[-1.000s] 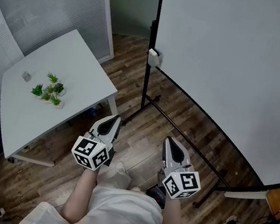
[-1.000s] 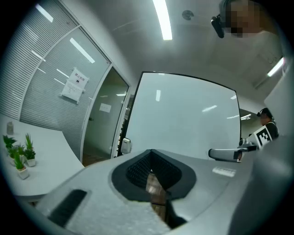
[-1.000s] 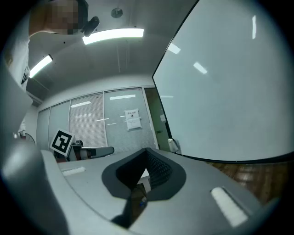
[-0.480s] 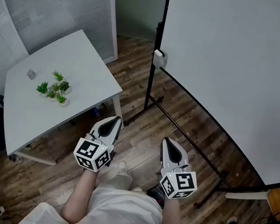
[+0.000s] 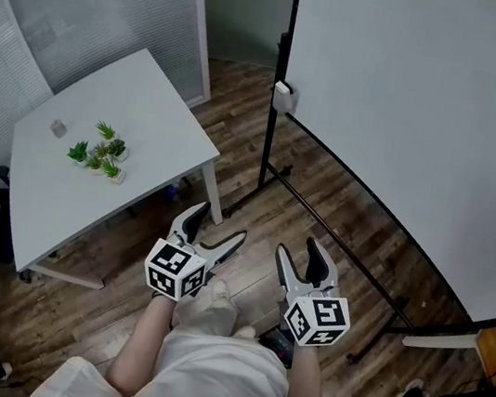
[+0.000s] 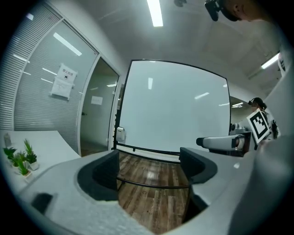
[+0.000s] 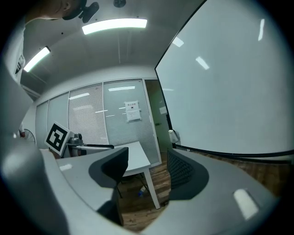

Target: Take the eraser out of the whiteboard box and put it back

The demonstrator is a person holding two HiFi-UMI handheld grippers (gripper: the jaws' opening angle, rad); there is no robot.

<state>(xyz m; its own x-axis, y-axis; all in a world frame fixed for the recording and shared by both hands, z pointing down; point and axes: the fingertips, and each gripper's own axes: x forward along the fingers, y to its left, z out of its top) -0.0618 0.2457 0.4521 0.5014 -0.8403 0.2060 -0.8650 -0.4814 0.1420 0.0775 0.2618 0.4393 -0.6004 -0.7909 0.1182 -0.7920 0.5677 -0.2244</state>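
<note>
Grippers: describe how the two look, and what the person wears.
The left gripper and right gripper match: light grey bodies, two tapered fingers, black inside, and a white cube of black square markers at the rear. The person wears a white T-shirt. Both have just been opening, with nothing between the fingers.

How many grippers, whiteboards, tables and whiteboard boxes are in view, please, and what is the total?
Grippers: 2 (left gripper, right gripper)
Whiteboard: 1
Table: 1
Whiteboard box: 1
Total: 5
</note>
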